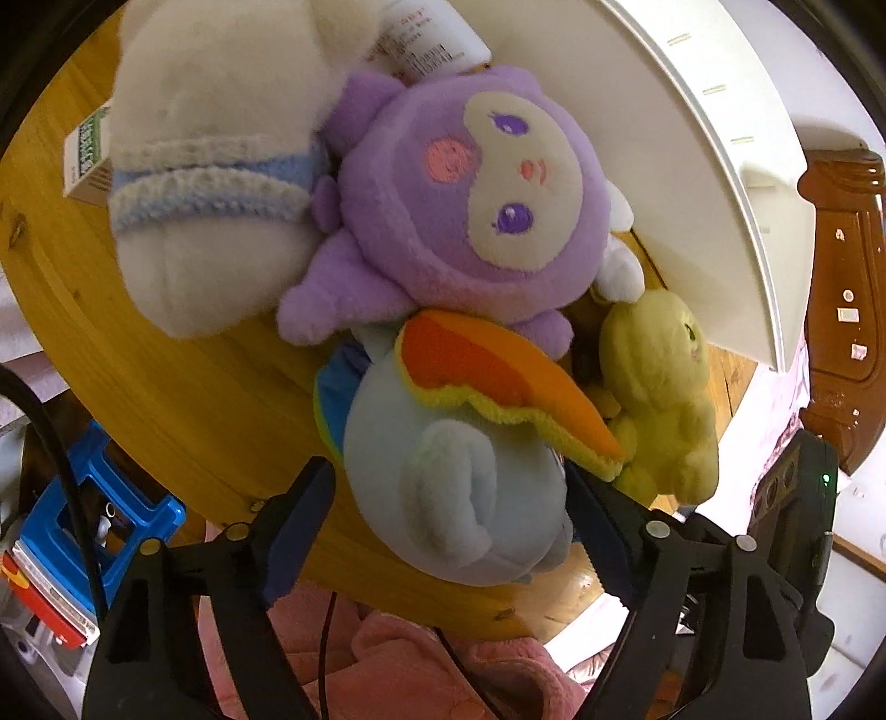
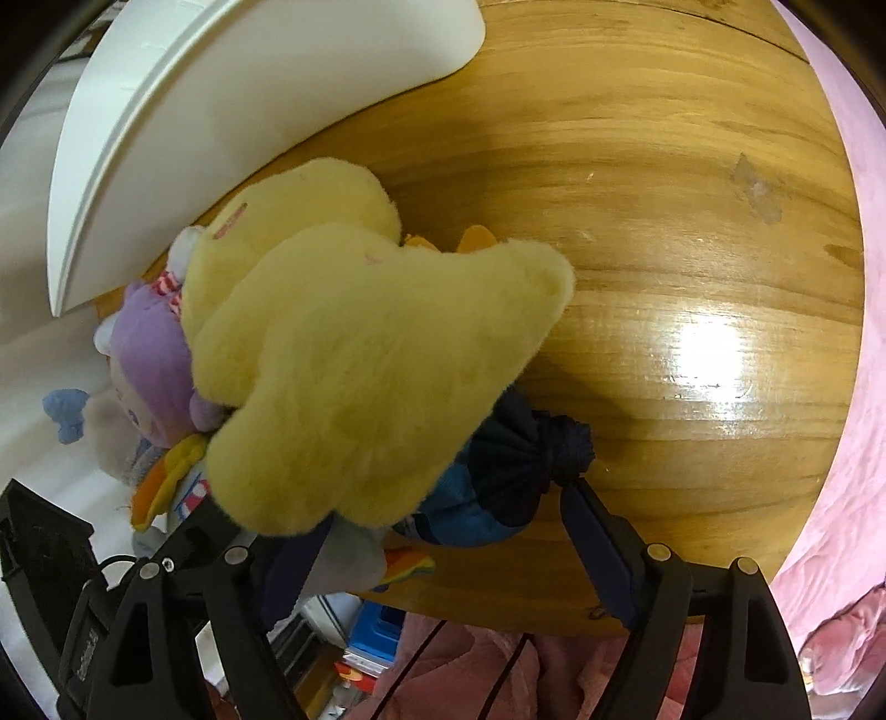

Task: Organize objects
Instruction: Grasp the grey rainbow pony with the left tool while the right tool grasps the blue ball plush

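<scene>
A heap of plush toys lies on the round wooden table [image 1: 183, 387]. My left gripper [image 1: 451, 487] stands open around a light blue plush [image 1: 443, 471] with an orange and red wing; its fingertips [image 1: 318, 487] sit right at the plush's flanks with no squeeze showing. Behind it lie a purple plush [image 1: 470, 205], a white plush with a blue knit band [image 1: 210, 183] and a yellow-green plush [image 1: 659, 387]. My right gripper [image 2: 443, 520] is open under the yellow plush [image 2: 360, 360], which hides its left fingertip. Its right fingertip [image 2: 581, 498] is beside a dark blue knotted cloth part [image 2: 515, 459].
A white plastic bin [image 1: 692, 166] [image 2: 221, 111] stands just behind the toys. A small box [image 1: 83, 160] and a labelled tube [image 1: 426, 39] lie by the white plush. Bare wood [image 2: 664, 221] spreads to the right. Pink fabric [image 1: 415, 664] and a blue plastic toy [image 1: 111, 509] lie below the table edge.
</scene>
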### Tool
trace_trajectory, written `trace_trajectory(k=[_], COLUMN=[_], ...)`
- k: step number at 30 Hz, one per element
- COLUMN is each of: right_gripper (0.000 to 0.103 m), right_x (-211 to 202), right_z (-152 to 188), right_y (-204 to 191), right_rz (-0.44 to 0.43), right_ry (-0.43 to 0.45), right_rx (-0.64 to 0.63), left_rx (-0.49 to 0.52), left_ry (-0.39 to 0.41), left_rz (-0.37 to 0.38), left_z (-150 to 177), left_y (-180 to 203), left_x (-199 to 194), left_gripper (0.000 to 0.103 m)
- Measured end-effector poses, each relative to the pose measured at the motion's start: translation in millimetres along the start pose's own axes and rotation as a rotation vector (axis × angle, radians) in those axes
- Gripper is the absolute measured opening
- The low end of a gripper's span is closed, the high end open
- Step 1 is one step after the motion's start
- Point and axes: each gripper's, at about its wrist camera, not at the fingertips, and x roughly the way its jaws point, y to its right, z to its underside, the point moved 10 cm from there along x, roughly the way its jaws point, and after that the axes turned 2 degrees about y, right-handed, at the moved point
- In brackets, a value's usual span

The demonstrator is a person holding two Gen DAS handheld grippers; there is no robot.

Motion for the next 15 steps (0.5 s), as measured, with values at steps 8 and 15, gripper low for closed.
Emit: trace_trajectory(k=[8, 15], right_gripper=[0.070, 0.061], right_x=[4.8, -1.0], right_z=[0.5, -12.5], right_y=[-1.5, -4.9], right_rz=[0.010, -0.005], right_ry=[-0.008, -0.011], right_rx=[0.011, -0.016], left_rx=[0.019, 0.055], left_ry=[-0.014, -0.022], left_rz=[0.001, -0.028], left_z=[10.4, 23.4], left_y=[4.0, 2.9], left_x=[-5.5, -13.0], left_gripper=[0.077, 0.074])
